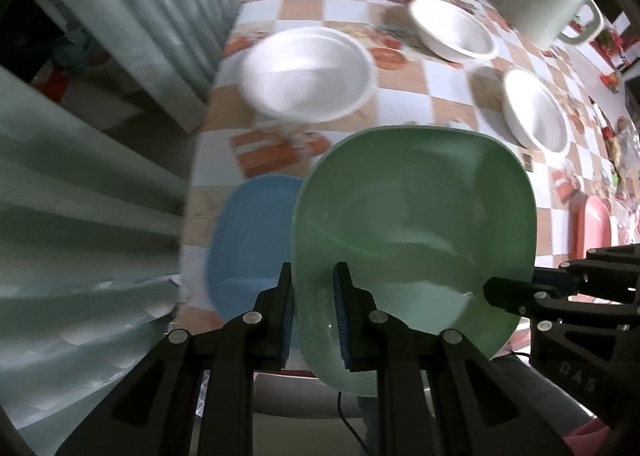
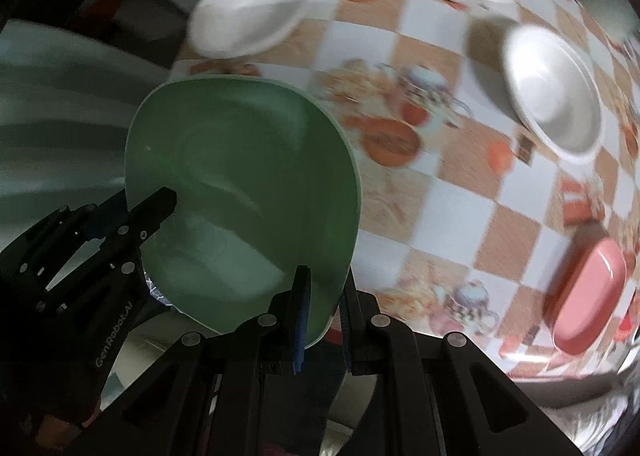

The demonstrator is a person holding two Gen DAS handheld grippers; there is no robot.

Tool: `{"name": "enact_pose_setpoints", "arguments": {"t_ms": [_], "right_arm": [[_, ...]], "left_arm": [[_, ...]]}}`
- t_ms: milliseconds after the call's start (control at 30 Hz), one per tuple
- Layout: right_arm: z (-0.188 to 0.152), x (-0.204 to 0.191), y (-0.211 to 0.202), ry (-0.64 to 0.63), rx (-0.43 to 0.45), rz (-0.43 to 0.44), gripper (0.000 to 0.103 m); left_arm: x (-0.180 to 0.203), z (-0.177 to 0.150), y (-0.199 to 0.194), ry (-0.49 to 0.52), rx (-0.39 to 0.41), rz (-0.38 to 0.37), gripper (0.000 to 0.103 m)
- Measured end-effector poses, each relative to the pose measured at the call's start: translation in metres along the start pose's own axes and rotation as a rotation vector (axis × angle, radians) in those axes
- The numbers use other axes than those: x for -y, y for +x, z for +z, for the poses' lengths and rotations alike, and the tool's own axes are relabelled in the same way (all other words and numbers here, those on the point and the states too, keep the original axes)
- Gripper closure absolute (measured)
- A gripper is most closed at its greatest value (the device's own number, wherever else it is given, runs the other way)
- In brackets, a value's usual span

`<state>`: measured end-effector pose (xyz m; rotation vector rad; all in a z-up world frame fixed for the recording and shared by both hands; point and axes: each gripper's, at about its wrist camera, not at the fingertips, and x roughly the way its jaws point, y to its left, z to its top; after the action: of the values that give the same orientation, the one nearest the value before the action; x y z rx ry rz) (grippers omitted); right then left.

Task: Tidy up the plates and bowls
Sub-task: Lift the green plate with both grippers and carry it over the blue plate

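A: Both grippers are clamped on the pale green squarish plastic plate [image 1: 412,224], lifted clear above the checkered tablecloth [image 1: 400,96]. How should it be carried well?

B: Keep it level and move both hands together, so neither rim twists out of a pinch.

A: Where does it sit in each grip?

B: The left gripper [image 1: 312,312] pinches the plate's near-left rim; the right gripper [image 2: 324,308] pinches the opposite near edge. I'd guess it belongs on the blue squarish plate [image 1: 248,240] below, or by the pink one [image 2: 588,292]. The three white round bowls [image 1: 308,76] lie farther off.
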<state>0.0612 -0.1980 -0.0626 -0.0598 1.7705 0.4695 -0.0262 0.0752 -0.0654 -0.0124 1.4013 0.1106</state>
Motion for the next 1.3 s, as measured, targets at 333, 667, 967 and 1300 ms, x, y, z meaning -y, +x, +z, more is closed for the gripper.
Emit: {"name": "enact_pose_setpoints", "arguments": {"t_ms": [333, 667, 967, 1300], "right_arm": [[0.025, -0.075, 0.041, -0.093, -0.059, 0.021, 0.086], [0.035, -0.115, 0.075, -0.1, -0.079, 0.0, 0.086], [0.027, -0.138, 0.11, -0.078, -0.12, 0.006, 0.086], [0.029, -0.152, 0.141, -0.071, -0.141, 0.018, 0.086]], "left_arm": [[-0.052, 0.001, 0.013, -0.007, -0.021, 0.062, 0.083], [-0.065, 0.007, 0.034, 0.032, -0.042, 0.074, 0.083], [-0.061, 0.01, 0.053, 0.066, -0.068, 0.08, 0.083], [-0.063, 0.01, 0.062, 0.059, -0.082, 0.085, 0.081]]}}
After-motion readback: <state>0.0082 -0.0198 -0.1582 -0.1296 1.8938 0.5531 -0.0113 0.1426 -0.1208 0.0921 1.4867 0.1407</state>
